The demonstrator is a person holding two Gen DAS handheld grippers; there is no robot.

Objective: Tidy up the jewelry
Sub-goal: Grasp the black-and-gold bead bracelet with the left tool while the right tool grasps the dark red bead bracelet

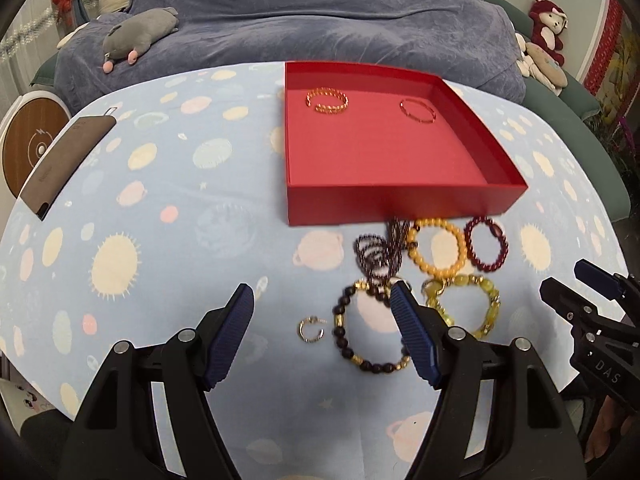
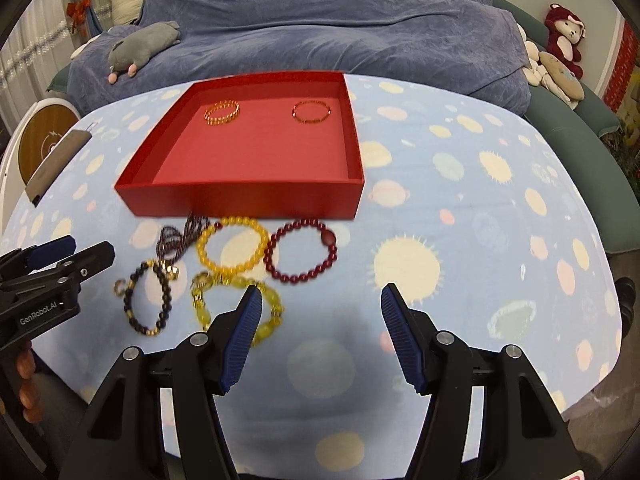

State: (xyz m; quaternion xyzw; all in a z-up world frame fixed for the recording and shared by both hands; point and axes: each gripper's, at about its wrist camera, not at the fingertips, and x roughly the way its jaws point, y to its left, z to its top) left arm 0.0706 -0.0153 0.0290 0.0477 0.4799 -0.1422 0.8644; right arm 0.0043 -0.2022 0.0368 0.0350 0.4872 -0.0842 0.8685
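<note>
The jewelry lies in two groups on the tabletop (image 2: pixel 460 208), which carries a light blue cloth printed with suns and planets. Inside the red tray (image 1: pixel 400 200) two pieces rest on the tray floor near the far wall, well apart from each other: a gold bead bracelet (image 1: pixel 327 101) toward the left and a thin red bangle (image 1: pixel 417 110) toward the right. The remaining pieces lie on the cloth just in front of the near wall of the tray: a dark purple bead strand (image 1: pixel 378 250), bunched up and reaching to the tray wall; a yellow bead bracelet (image 1: pixel 436 249); a dark red bead bracelet (image 2: pixel 301 250); a yellow-green stone bracelet (image 1: pixel 466 306); a dark bead bracelet with gold spacers (image 1: pixel 372 326); and a small gold ring (image 1: pixel 311 329), lying apart to the left of the dark bead bracelet. The left hand-held gripper (image 1: pixel 322 302) is open with jaws spread wide; in the left wrist view its right finger overlaps the rim of the dark bead bracelet, and contact cannot be determined. The right hand-held gripper (image 2: pixel 322 300) is likewise open and empty, positioned to the right of the cluster, its left finger overlapping the yellow-green stone bracelet in its own view. A brown case (image 1: pixel 66 162) lies at the left edge of the tabletop. Beyond the tabletop is a blue-grey blanket (image 2: pixel 320 28) with a grey plush animal (image 1: pixel 138 36) on it.
</note>
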